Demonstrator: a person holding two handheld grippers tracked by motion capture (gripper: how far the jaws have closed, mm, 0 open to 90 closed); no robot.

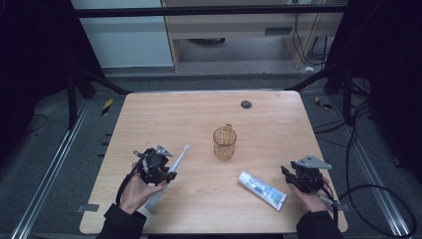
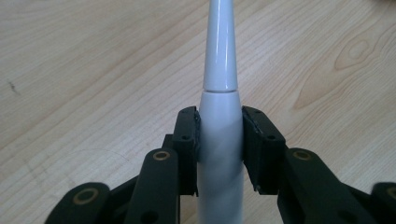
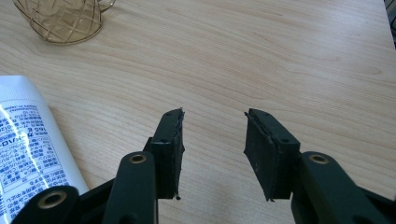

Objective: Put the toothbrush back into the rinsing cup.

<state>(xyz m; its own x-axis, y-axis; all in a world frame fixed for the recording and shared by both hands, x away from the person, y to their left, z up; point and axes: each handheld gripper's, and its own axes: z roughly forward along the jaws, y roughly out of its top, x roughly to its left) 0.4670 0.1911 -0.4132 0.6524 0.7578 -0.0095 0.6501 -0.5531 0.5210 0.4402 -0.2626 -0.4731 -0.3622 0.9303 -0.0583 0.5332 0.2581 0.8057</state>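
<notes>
The left claw is clenched on the white toothbrush, holding it in front of and to the left of the amber cup, head angled toward the cup. So the pickup looks done; placing it in the cup remains. The right claw hangs released just right of the toothpaste tube, which lies on the table nearer the person than the cup.

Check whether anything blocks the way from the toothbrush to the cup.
Nothing visible does. The left gripper is shut on the toothbrush, whose head points toward the cup, with bare table between them. The toothpaste lies off to the side, by the open right gripper.
</notes>
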